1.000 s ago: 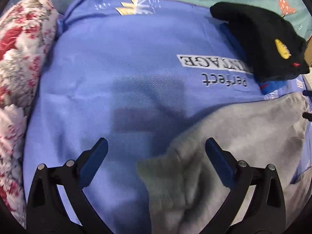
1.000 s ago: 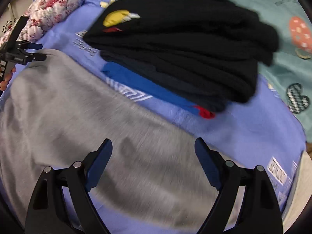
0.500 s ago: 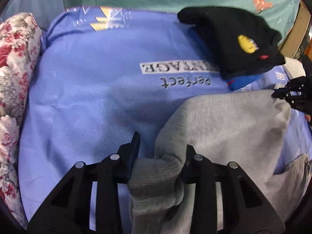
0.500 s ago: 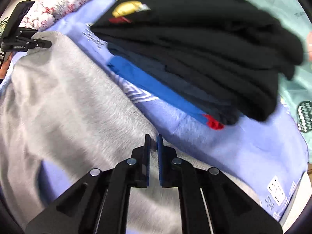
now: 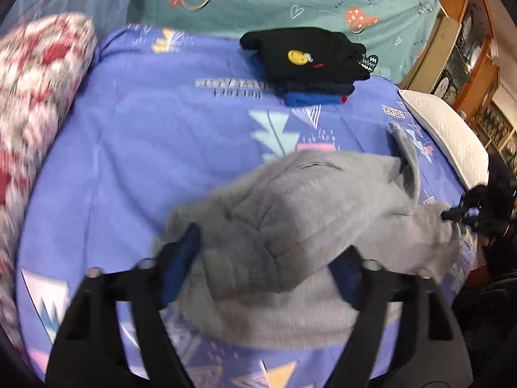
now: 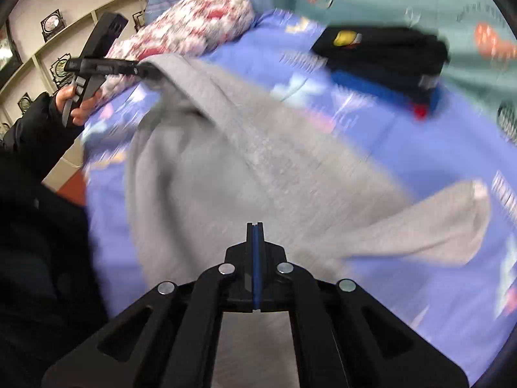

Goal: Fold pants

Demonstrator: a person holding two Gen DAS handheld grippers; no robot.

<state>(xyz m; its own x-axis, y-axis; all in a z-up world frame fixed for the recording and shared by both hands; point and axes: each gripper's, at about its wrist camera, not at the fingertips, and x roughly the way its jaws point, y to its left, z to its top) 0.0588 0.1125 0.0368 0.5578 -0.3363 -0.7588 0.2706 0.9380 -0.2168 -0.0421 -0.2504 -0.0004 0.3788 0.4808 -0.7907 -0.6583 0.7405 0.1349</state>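
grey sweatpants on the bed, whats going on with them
A person is folding soft grey sweatpants on a blue patterned bedsheet with tongs in each hand. The left tongs are opening around a bunched ribbed cuff; the right tongs are shut on the fabric. A stack of folded dark clothes waits behind.

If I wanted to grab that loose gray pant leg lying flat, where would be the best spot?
Take the gray pants at the free leg's cuff, coming in from the open end over the blue bedsheet. That end lies flat and clear, so a claw could probably slide around its edge.
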